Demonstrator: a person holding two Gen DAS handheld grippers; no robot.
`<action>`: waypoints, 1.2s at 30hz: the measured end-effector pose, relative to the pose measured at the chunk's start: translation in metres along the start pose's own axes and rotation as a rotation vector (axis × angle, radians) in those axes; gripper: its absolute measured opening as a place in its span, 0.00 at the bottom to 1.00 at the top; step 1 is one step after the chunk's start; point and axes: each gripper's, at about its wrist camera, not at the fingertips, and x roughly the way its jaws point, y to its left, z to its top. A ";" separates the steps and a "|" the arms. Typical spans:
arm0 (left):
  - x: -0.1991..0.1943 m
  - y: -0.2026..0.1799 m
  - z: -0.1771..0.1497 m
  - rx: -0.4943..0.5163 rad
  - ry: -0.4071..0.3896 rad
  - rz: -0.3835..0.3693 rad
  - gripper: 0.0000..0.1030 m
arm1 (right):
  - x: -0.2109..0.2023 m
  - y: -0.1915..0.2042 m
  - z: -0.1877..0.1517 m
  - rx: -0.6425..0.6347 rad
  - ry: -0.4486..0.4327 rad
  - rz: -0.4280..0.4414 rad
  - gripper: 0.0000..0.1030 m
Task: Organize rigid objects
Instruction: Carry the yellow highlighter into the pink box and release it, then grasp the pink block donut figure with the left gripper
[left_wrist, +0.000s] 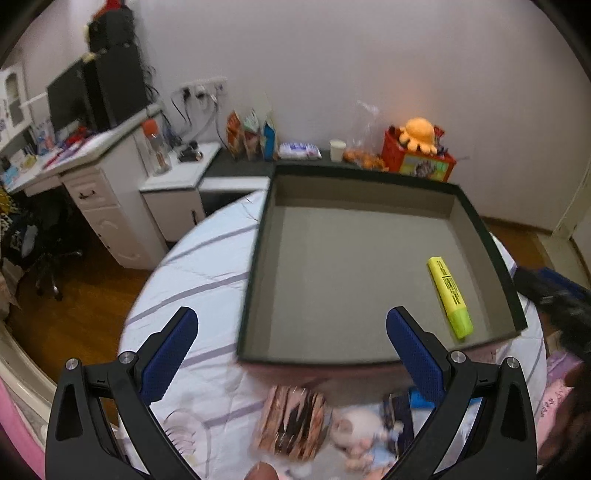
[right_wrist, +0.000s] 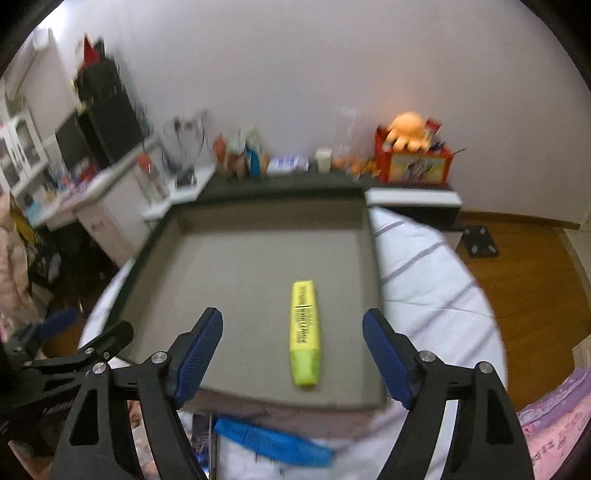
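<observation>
Nearest us, the right claw (right_wrist: 292, 350) stands spread wide with nothing between its blue ribbed pads (right_wrist: 197, 356). Just beyond them the yellow plastic highlighter pen (right_wrist: 305, 332) lies flat on the grey floor of the shallow dark-rimmed cardboard tray (right_wrist: 373, 236), near its front right corner and free of any grip. We judge that item as delivered.

Our left claw (left_wrist: 291, 354) is likewise released and empty, hanging over the tray's near edge. Below it, on the white bedsheet with lilac stripes (left_wrist: 192, 266), wait a brown wrapped packet (left_wrist: 291, 424) and a small pale doll figure (left_wrist: 356, 430), both blurred. In the right view a blue flat plastic piece (right_wrist: 271, 441) lies just in front of the tray.

What worries us is the soft bed: the tray rests on bedding, so a downward press on its rim could tip it and send the highlighter sliding. The two claws also work close together, and reaching for neighbouring items at once could make them collide. The glossy packet may slip from the pads.
</observation>
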 end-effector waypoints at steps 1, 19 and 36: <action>-0.008 0.001 -0.007 0.008 -0.009 0.011 1.00 | -0.018 -0.006 -0.008 0.028 -0.029 0.017 0.79; -0.058 0.011 -0.126 0.014 0.137 0.073 1.00 | -0.065 -0.010 -0.113 0.077 0.057 0.138 0.84; -0.057 -0.031 -0.168 0.013 0.210 -0.169 0.98 | -0.105 -0.015 -0.143 0.147 0.018 -0.034 0.84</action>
